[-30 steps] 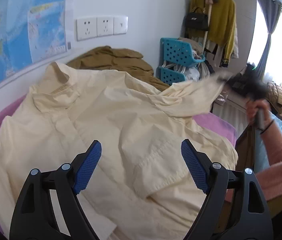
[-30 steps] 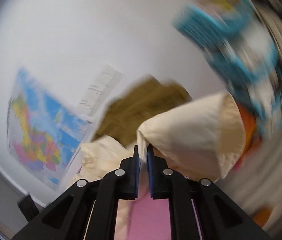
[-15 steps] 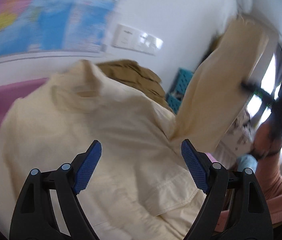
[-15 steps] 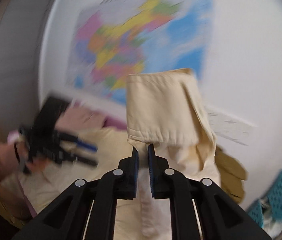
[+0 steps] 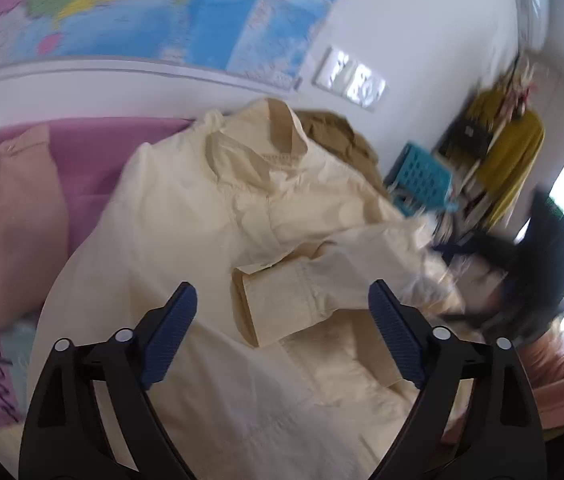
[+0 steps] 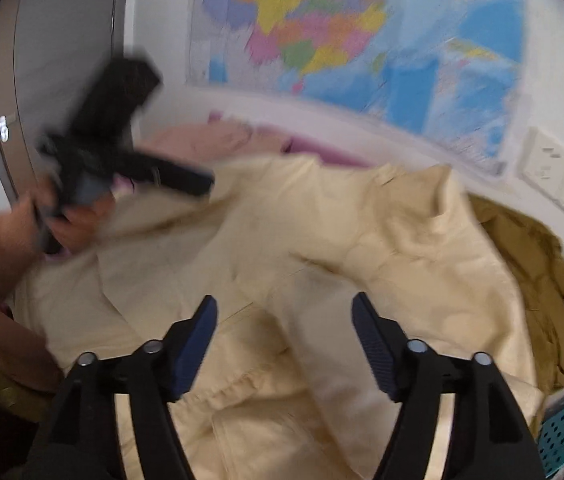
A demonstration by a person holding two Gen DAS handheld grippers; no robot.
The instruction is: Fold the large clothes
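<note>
Both claws hang over the cream shirt, which lies face up on the pink bed cover with its collar toward the wall map and its hem toward the person. From the left claw the shirt's long axis runs straight ahead, collar far and hem near. Its jaws are opening wide with nothing gripped; the cuff of the sleeve folded across the chest lies just beyond and between the blue pads. The right claw has its jaws spreading too, with only loose cloth under them and none pinched. On the collar's left in the left view, the shirt's other side looks not yet folded in, and the left claw is the nearer to it, so the next fold is probably its job. A brown garment lies bunched beyond the collar, clear of both claws.
</note>
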